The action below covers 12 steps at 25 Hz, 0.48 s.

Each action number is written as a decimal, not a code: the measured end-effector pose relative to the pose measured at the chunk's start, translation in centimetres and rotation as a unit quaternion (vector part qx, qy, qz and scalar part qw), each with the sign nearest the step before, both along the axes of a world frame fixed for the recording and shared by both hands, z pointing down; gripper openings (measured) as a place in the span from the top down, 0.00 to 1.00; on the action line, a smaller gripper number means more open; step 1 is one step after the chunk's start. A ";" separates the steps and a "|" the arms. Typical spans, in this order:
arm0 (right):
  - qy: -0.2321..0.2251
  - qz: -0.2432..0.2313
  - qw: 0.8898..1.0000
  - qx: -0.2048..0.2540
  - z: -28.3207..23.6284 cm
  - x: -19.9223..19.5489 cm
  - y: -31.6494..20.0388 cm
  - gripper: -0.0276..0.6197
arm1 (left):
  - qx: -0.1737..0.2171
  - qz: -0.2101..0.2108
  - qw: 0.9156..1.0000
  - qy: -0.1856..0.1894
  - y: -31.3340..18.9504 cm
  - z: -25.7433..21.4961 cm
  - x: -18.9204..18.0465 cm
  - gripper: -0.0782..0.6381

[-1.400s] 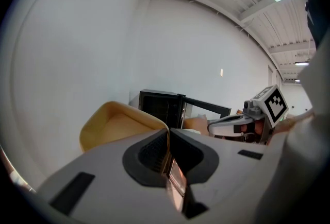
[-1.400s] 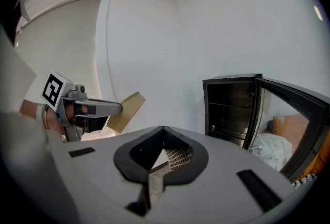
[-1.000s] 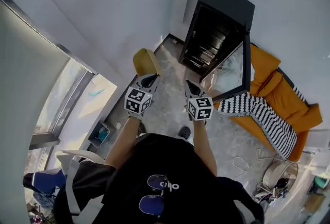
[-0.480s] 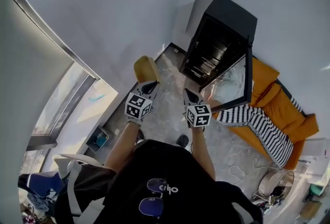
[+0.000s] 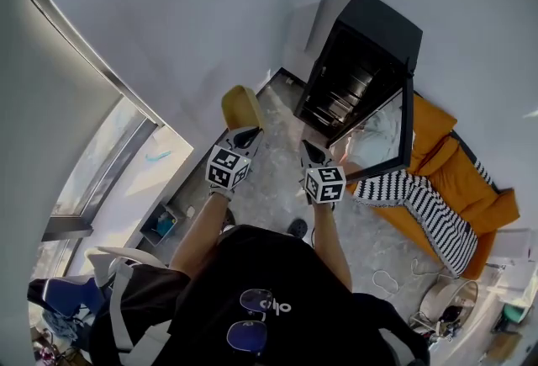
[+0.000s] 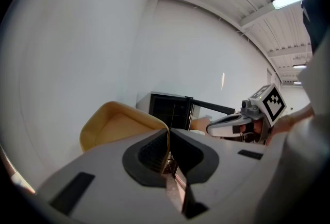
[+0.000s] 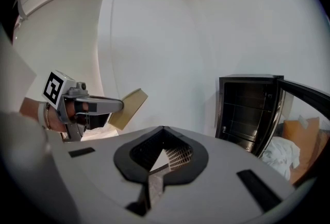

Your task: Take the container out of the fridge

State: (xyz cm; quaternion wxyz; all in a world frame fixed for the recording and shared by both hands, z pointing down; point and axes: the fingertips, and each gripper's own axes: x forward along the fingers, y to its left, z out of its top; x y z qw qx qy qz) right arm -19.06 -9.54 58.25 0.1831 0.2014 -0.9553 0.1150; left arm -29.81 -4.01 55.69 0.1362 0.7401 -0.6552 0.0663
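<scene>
The container (image 5: 241,106) is a yellow, open tub, held in the air left of the fridge and outside it. My left gripper (image 5: 245,134) is shut on its near rim. In the left gripper view the rim (image 6: 166,138) runs down between the pads, and the tub's hollow (image 6: 121,125) opens to the left. My right gripper (image 5: 312,151) hangs beside it, shut and with nothing in it; its tips (image 7: 163,127) meet. The black fridge (image 5: 357,61) stands ahead with its glass door (image 5: 382,129) swung open to the right and dark wire shelves (image 7: 247,109) inside.
An orange sofa (image 5: 458,158) with a black-and-white striped blanket (image 5: 424,192) stands right of the fridge, behind the open door. A white wall runs behind. A low window (image 5: 101,179) lies to the left. Cables (image 5: 395,272) trail on the speckled floor.
Both hands have drifted only slightly. The left gripper keeps its hold on the container and the fridge door stays open.
</scene>
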 end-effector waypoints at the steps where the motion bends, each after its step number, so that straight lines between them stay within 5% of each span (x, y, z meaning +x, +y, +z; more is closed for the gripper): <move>1: 0.000 0.000 1.000 0.000 0.0 0.1 0.0 0.95 | 0.000 0.000 1.000 0.000 0.0 0.0 0.0 0.87; 12: -0.007 -0.003 1.000 0.005 -0.3 -0.3 -0.8 0.95 | -0.003 0.002 1.000 -0.008 -0.6 -0.2 -0.1 0.87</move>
